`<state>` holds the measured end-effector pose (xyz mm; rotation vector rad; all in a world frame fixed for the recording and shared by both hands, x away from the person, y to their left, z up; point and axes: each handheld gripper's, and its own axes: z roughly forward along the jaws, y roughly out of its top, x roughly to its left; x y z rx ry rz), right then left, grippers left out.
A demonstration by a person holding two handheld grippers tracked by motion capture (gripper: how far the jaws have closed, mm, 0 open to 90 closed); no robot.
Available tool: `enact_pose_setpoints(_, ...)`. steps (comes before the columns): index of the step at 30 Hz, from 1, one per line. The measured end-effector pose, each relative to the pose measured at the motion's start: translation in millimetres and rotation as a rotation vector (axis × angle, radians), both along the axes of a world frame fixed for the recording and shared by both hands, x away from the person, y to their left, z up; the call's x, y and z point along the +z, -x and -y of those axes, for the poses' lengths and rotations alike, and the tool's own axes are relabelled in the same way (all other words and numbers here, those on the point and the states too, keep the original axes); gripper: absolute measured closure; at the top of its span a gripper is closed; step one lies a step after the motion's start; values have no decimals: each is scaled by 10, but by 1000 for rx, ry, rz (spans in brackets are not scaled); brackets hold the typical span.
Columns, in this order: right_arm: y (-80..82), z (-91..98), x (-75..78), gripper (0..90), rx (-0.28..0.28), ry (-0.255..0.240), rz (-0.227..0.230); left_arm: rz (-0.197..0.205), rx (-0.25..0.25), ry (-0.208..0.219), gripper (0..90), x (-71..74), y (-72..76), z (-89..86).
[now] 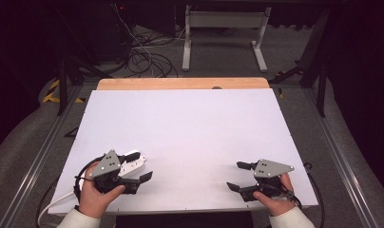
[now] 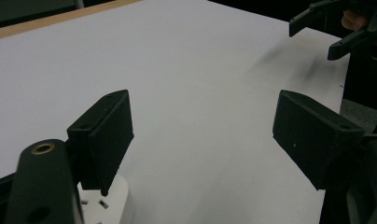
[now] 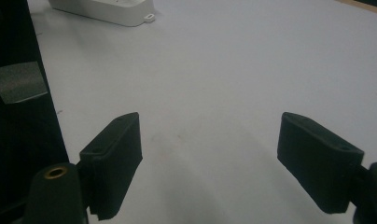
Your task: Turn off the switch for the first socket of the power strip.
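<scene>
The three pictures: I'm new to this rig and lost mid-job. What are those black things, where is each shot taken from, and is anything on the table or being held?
No robot here: a person holds a hand tool with two black jaws in each hand. The high view looks down on the white table, with the left gripper and right gripper near its front edge. The other two pictures come from cameras riding on each tool, looking out between its own jaws. Both sets of jaws stand wide apart with nothing between them. One thing lies on the table: a white power strip with its cable, partly under the left gripper. The right gripper view shows its end at the top left.
</scene>
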<state>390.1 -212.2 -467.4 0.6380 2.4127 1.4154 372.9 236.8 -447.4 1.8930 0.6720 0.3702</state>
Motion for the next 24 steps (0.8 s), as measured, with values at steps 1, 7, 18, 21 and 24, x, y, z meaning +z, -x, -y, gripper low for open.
enact_pose_setpoints(1, 1, 0, 0, 224, 0, -2, 0, -2, -4, 1, 204, -20, -2, 19)
enact_pose_setpoints(7, 1, 6, 2, 223, 1, -4, 5, 32, -14, -13, 207, -133, -13, 102)
enact_pose_setpoints(18, 5, 30, 16, 214, -5, -19, 12, -48, 3, 8, 204, -368, -12, 75)
enact_pose_setpoints(21, 3, 38, 16, 213, -6, -21, 13, -61, 20, 33, 203, -364, -15, 47)
enact_pose_setpoints(24, 2, 39, 17, 213, -6, -22, 14, -51, 30, 37, 201, -348, -7, 34)
